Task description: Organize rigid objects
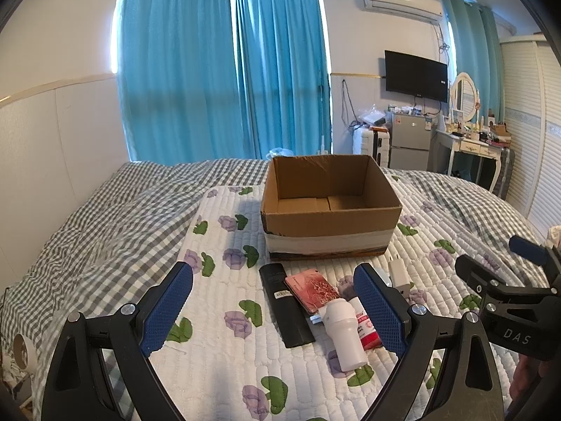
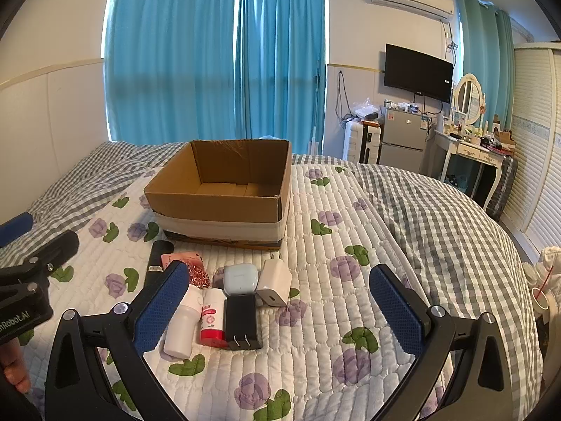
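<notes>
An open, empty cardboard box point(image 1: 329, 207) point(image 2: 224, 189) stands on the quilted floral mat. In front of it lies a cluster: a black remote point(image 1: 285, 305) point(image 2: 156, 263), a pink patterned case point(image 1: 312, 289) point(image 2: 189, 266), a white bottle point(image 1: 343, 333) point(image 2: 184, 322), a red-and-white tube point(image 1: 366, 328) point(image 2: 213, 319), a black charger point(image 2: 242, 322), a pale blue earbud case point(image 2: 240, 279) and a white charger point(image 1: 398, 273) point(image 2: 275, 282). My left gripper point(image 1: 275, 310) hovers open over the remote and bottle. My right gripper point(image 2: 278, 308) is open above the chargers, holding nothing.
The mat point(image 2: 315, 351) lies on a grey checked bedspread point(image 1: 105, 217) point(image 2: 438, 217). Blue curtains point(image 1: 224, 70) hang behind the bed. A fridge point(image 2: 403, 140), a wall TV point(image 2: 417, 72) and a white dressing table point(image 2: 470, 151) stand at the far right.
</notes>
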Demonstrator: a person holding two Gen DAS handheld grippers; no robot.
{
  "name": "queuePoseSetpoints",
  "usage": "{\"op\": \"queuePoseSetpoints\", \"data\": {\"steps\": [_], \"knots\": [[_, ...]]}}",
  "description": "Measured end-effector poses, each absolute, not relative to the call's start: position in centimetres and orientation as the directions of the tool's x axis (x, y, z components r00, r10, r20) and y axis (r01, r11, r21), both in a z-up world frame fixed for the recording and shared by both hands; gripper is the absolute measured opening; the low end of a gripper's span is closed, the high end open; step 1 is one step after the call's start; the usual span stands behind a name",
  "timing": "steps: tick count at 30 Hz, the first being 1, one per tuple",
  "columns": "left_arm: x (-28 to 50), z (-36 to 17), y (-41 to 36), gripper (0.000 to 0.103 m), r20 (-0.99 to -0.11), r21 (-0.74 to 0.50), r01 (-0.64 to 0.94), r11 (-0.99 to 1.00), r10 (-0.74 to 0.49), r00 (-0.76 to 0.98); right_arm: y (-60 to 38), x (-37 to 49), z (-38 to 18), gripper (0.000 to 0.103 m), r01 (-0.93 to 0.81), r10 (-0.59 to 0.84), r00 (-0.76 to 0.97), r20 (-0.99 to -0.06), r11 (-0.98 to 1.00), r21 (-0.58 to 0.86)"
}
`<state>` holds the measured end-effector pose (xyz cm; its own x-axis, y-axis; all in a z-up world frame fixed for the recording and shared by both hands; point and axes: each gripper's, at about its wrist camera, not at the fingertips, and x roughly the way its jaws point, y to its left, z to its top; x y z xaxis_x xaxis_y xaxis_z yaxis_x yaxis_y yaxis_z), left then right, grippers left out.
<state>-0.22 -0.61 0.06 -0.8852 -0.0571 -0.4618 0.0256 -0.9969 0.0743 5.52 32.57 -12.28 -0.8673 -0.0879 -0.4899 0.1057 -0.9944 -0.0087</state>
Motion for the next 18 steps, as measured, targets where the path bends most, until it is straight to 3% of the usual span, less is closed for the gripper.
{"op": "queuePoseSetpoints", "data": {"steps": [6, 11, 18], "knots": [[-1.3, 1.1, -1.0, 0.095, -0.483, 0.084, 0.044, -0.995, -0.079, -0.872, 32.8, 5.1, -10.8, 0.103, 0.120, -0.102, -0.854, -0.511, -0.993, -0.002], [-4.0, 0.3, -0.2, 0.095, -0.565, 0.108, 0.022, -0.994, -0.080, -0.821, 32.3, 3.6, -9.3, 0.103, 0.140, -0.067, -0.819, -0.570, -0.987, -0.084], [-7.5, -6.6, 2.0, 0.093, -0.727, 0.089, -0.044, -0.995, -0.035, -0.685, 32.8, -0.5, -12.6, 0.103, 0.154, -0.027, -0.737, -0.676, -0.980, -0.129]]}}
